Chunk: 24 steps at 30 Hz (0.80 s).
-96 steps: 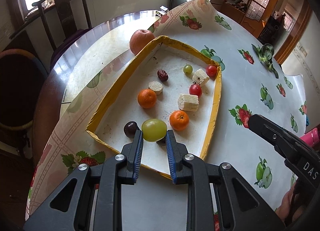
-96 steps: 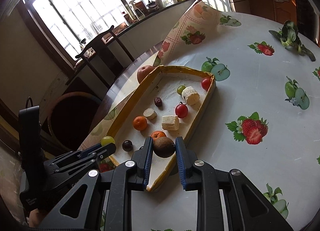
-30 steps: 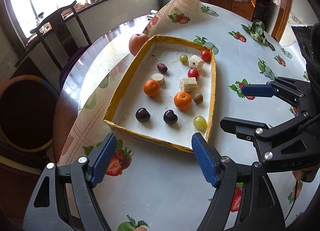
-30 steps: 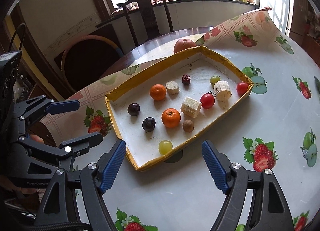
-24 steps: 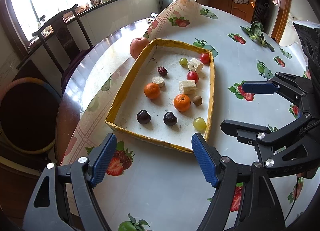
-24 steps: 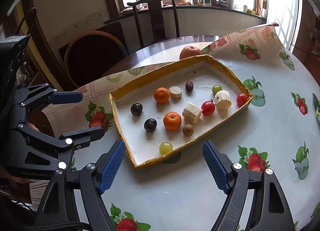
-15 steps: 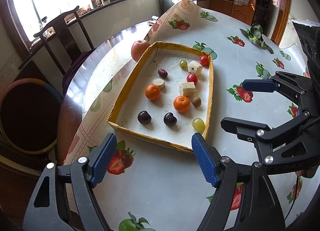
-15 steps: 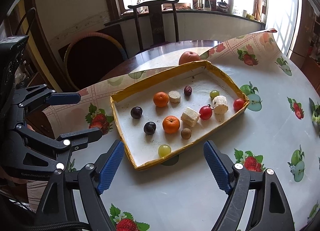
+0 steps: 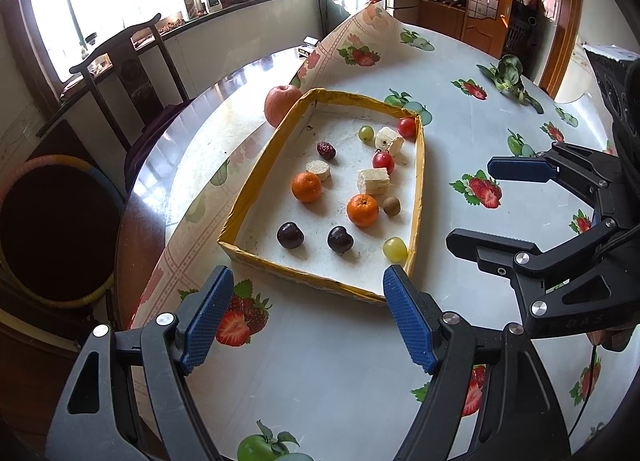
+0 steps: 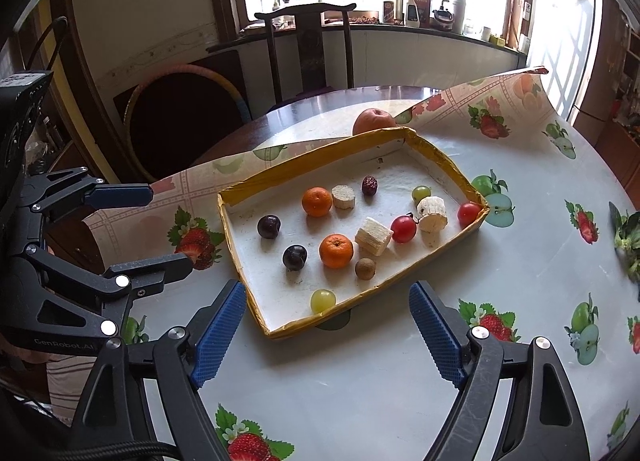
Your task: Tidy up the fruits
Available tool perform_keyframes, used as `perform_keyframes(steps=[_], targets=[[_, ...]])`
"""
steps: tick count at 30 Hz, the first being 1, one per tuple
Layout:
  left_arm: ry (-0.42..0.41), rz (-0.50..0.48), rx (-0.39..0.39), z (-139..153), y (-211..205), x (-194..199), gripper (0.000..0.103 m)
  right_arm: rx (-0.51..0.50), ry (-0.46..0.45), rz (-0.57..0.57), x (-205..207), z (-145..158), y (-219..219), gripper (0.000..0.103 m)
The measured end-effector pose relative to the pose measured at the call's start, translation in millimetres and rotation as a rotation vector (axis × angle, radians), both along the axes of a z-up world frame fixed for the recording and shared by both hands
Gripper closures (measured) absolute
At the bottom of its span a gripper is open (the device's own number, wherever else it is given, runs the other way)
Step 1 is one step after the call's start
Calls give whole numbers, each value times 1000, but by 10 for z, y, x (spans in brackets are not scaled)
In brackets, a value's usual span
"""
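Observation:
A yellow-rimmed white tray [image 9: 256, 189] [image 10: 304, 159] lies on the fruit-print tablecloth. In it are two oranges [image 9: 362, 210], two dark plums [image 9: 290, 235], cherry tomatoes [image 9: 383, 162], pale cut pieces [image 9: 373, 181], a red date [image 9: 325, 149], a small brown fruit [image 9: 391, 206] [image 10: 365, 268] and a green grape [image 9: 395, 249] [image 10: 323, 300] near the front corner. A red apple [image 9: 281, 104] [image 10: 374, 121] sits outside the far rim. My left gripper [image 9: 308, 281] [image 10: 168, 227] hovers open just short of the tray. My right gripper [image 10: 327, 293] [image 9: 492, 205] is open and empty beside the tray.
The tablecloth's far edge [image 9: 372, 17] is folded upward behind the tray. A leafy green vegetable [image 9: 506, 73] lies at the far right of the table. A dark wooden chair [image 10: 308, 45] and a hoop-rimmed seat [image 10: 180, 117] stand beyond the bare wooden table edge.
Earlier the left gripper held the green grape and the right held the brown fruit over the tray. Both fruits now lie in the tray, and both grippers are open and drawn back.

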<state>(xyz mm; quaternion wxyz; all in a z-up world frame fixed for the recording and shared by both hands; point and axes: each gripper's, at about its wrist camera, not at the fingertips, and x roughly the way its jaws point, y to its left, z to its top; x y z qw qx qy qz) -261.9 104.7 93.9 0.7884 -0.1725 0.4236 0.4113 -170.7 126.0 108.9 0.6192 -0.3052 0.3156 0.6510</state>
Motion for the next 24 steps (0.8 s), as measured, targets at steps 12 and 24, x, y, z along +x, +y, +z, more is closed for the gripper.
perform_keyframes(steps=[12,24], targets=[[-1,-12,24,39,-16,12,26,-8,7,-4,20,-19,6,18],[-3,-4,15,38,-4,-2,26,-7,9,-20,48,-25,5,18]])
